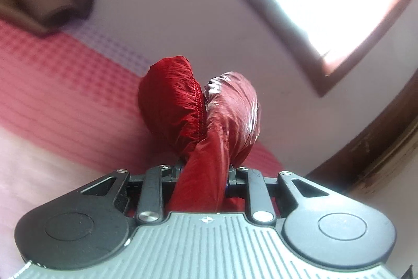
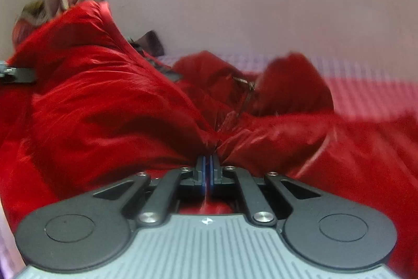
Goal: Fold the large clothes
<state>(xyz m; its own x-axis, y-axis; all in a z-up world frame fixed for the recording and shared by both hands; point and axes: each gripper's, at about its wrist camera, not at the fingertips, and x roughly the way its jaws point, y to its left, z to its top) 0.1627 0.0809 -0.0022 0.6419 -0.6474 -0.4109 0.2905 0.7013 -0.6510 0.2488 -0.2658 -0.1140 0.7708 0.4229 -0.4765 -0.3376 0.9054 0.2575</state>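
Red, shiny, puffy nylon fills both views: the large quilted red jacket lies crumpled on a bed with a pink-and-red checked bedspread, not yet folded in any tidy way. Judging by the heaped bulk, the loose sleeve end and the dark zipper strip running through the rumpled middle, the folding is at an early stage; no flat layer or clean crease shows, so nearly all of it is left to do.

The left claw grips a thick, rolled portion of the jacket, a padded end with a stitched seam that stands up beyond its tips above the bedspread. The right claw is closed tight on a thin pinch of the fabric, which gathers into radiating wrinkles right at its blue-edged pads. Both views are blurred.

The fabric looks slippery and springy, likely to puff back rather than hold a crease. A brown folded cloth lies farther up the bed, near a pale wall.
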